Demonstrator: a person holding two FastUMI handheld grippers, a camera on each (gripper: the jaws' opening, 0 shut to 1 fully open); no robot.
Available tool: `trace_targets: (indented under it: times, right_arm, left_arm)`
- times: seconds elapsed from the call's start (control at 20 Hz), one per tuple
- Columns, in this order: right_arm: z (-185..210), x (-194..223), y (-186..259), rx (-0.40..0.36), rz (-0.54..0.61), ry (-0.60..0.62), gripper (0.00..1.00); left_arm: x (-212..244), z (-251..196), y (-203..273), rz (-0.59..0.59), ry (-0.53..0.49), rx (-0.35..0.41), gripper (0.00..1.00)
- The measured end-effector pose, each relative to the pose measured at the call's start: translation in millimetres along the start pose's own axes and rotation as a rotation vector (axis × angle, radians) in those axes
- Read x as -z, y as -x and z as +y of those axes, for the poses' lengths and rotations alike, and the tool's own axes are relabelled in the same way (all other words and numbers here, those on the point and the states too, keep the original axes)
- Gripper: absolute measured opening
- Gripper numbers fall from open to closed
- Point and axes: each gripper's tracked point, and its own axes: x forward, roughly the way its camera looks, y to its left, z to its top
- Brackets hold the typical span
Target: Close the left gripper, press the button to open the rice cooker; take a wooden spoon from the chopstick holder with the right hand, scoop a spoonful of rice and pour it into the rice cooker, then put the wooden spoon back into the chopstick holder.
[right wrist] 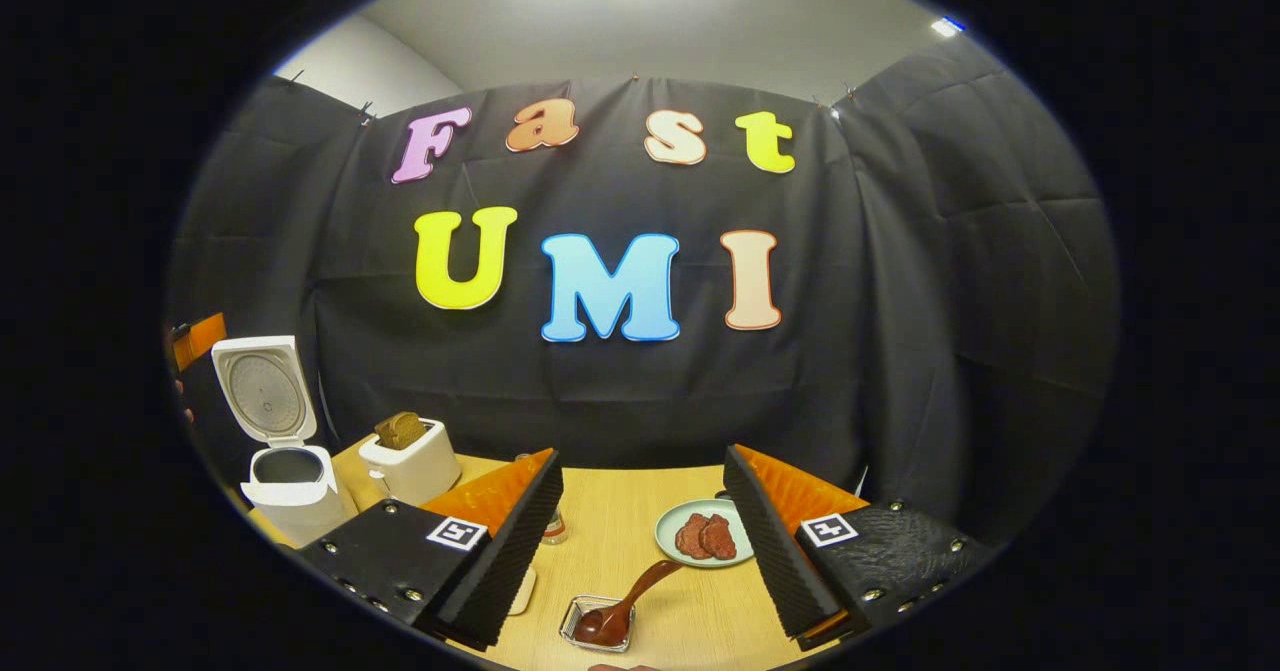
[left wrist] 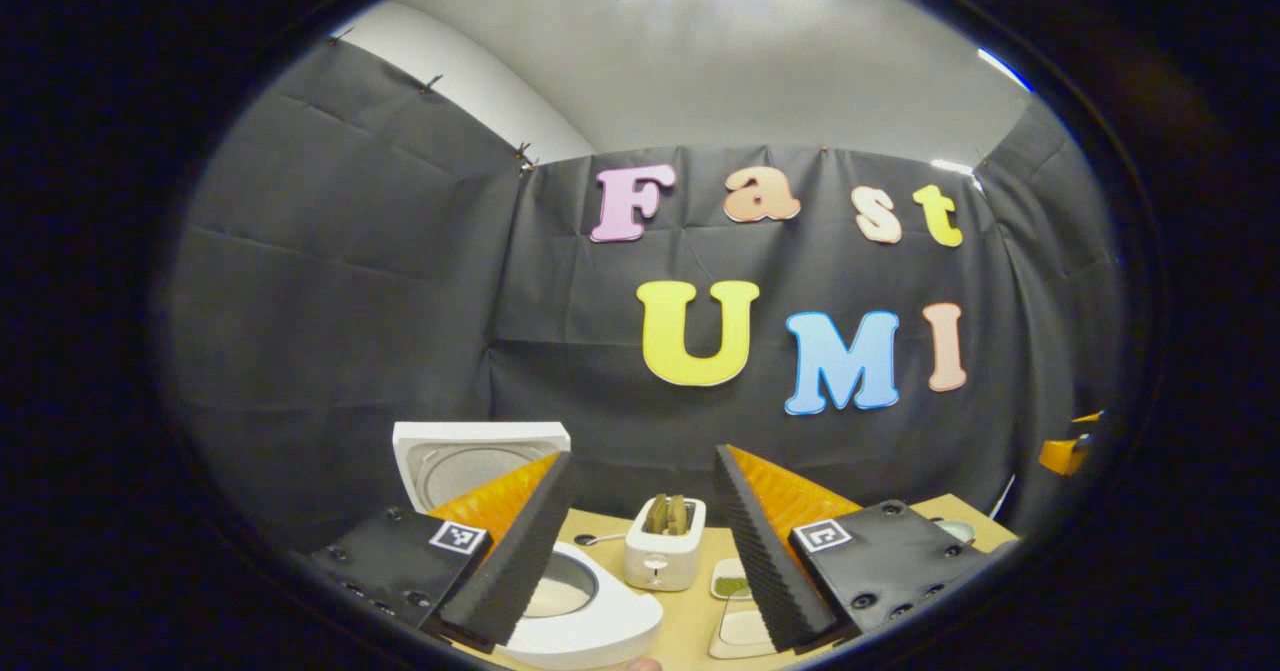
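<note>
The white rice cooker (left wrist: 600,631) stands with its lid (left wrist: 470,456) raised, just below my left gripper (left wrist: 641,461), which is open with nothing between its fingers. In the right gripper view the rice cooker (right wrist: 290,486) is at the far left, lid up. A brown wooden spoon (right wrist: 640,591) lies on the table with its bowl resting in a small clear dish (right wrist: 575,623), low between the fingers of my right gripper (right wrist: 642,456). That gripper is open and holds nothing.
A white toaster (left wrist: 665,551) with bread in it stands behind the cooker on the wooden table (right wrist: 620,496). A plate of meat slices (right wrist: 668,531) and a small bottle (right wrist: 553,526) sit near the spoon. Small dishes (left wrist: 735,586) lie right of the toaster.
</note>
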Motion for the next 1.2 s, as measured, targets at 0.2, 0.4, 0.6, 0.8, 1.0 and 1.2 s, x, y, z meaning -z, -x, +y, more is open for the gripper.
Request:
trace_targets:
  times: [0.2,0.4,0.6,0.8,1.0,1.2]
  right_arm:
    - [-7,40,-17,0.010,0.086,0.000,0.98]
    - [-12,87,-36,0.008,0.204,-0.055,0.98]
    - [-25,138,-57,0.028,0.331,-0.107,0.98]
    - [-26,182,-73,0.022,0.450,-0.187,0.98]
    - [-22,212,-94,0.010,0.524,-0.257,0.99]
    - [-12,228,-110,-0.017,0.579,-0.295,0.98]
  left_arm:
    - [0,-13,11,-0.008,0.014,0.011,0.96]
    - [17,-18,16,0.019,0.024,0.002,0.96]
    - [32,-20,16,0.060,0.052,-0.001,0.96]
    - [47,-30,13,0.113,0.045,0.018,0.96]
    - [49,-39,5,0.132,0.048,0.041,0.96]
    - [52,-37,1,0.149,0.009,0.033,0.96]
